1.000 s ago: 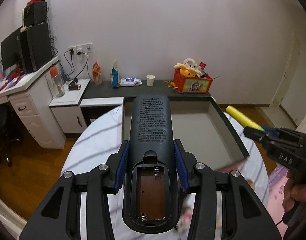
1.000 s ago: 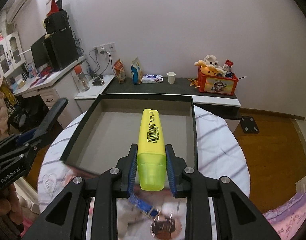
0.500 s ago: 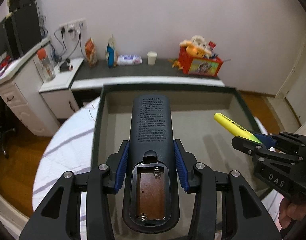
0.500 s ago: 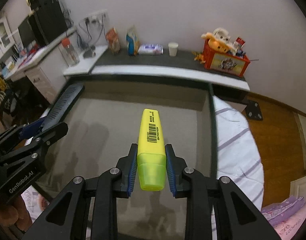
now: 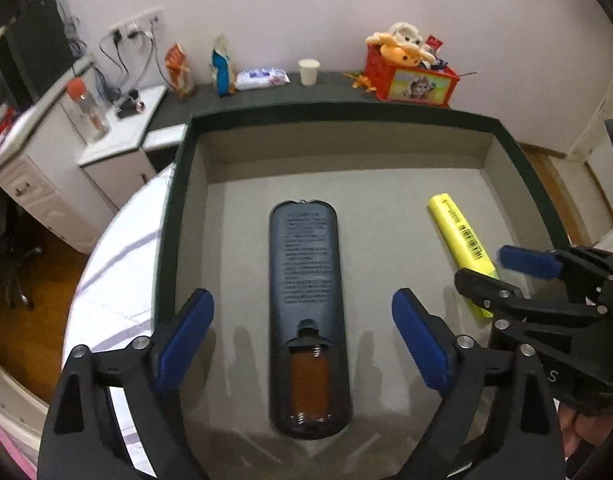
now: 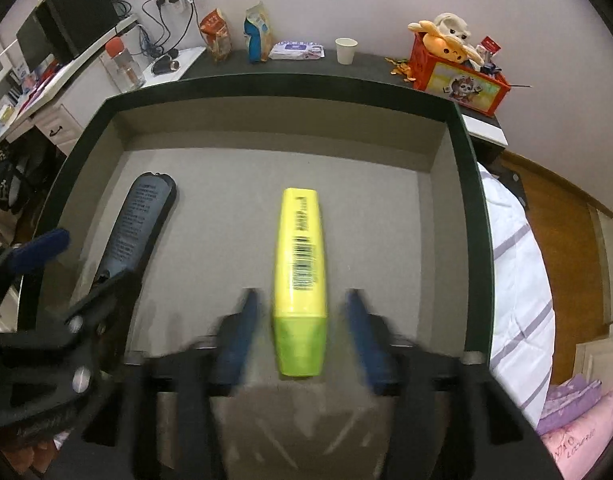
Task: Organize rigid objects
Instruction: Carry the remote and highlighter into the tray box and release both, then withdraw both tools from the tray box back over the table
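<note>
The remote (image 5: 308,300) is showing dark matt plastic (its open battery bay looking smooth and orange-brown), the highlighter (image 6: 300,264) is gleaming as glossy yellow plastic, and both are lying on the tray (image 5: 386,216) floor, which is looking like matt grey card inside dark green walls.

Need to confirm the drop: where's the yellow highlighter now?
On the box floor between the opening right gripper jaws, right of the remote: highlighter.

remote (image 5: 308,312) released, highlighter (image 6: 300,268) released, tongs opening
</note>
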The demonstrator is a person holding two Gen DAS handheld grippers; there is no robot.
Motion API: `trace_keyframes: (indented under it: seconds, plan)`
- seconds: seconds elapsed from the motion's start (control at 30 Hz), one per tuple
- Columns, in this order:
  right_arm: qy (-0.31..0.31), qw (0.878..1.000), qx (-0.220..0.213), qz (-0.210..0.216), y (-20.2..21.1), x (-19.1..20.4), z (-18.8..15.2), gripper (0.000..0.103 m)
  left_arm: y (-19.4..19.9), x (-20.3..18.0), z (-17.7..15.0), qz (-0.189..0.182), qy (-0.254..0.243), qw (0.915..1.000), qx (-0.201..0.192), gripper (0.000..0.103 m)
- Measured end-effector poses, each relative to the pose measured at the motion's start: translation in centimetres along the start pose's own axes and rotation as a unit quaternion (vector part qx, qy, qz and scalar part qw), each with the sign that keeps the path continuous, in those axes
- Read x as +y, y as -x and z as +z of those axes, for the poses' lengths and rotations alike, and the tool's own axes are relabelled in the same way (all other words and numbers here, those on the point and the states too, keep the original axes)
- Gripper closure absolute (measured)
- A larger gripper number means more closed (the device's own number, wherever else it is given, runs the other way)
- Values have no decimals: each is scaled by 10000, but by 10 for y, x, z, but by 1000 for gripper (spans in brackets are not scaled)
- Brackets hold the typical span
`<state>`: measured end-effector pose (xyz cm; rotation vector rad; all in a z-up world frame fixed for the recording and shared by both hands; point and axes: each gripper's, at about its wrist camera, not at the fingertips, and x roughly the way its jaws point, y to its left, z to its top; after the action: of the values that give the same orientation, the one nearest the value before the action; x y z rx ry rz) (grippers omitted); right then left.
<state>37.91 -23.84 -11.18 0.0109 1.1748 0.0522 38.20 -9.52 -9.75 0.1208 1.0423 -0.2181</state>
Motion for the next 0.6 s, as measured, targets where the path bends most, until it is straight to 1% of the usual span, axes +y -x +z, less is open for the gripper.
trace_keyframes:
  seconds: [0.1,0.13,0.17,0.2,0.23,0.3,0.33,0.4,0.5,0.57,0.6]
  plan:
    - [-66,9998,-32,161,6,-1,-4,46,8,1,-2,-47,35,10000,-28,8]
    - [-61,9998,-59,154,8,0,-5,42,10,3,-2,22,57,10000,-54,7]
    - [-40,9999,-114,62,11,1,-6,30,15,6,-4,91,108,9998,-106,6]
    - [-44,9998,-166,-25,13,2,-7,25,19,8,-5,-12,151,9998,-136,6]
    - [-69,9997,-229,-9,16,1,-8,22,23,10,-8,-87,198,9997,-142,6]
    - [-153,9992,-294,217,24,0,-12,21,31,11,-11,-113,227,9994,-214,6]
    - [-175,9989,-336,283,30,1,-15,21,36,10,-14,-80,224,9994,-258,5]
    - [-145,9985,-447,280,38,4,-18,19,49,10,-19,54,236,9988,-414,3]
    - [-173,9976,-573,338,52,6,-25,11,72,15,-28,50,324,9976,-616,1]
    - [-253,9965,-717,340,63,5,-30,0,89,19,-34,117,374,9963,-770,0]
    - [-286,9957,-805,359,68,4,-32,0,95,21,-36,148,389,9957,-823,0]
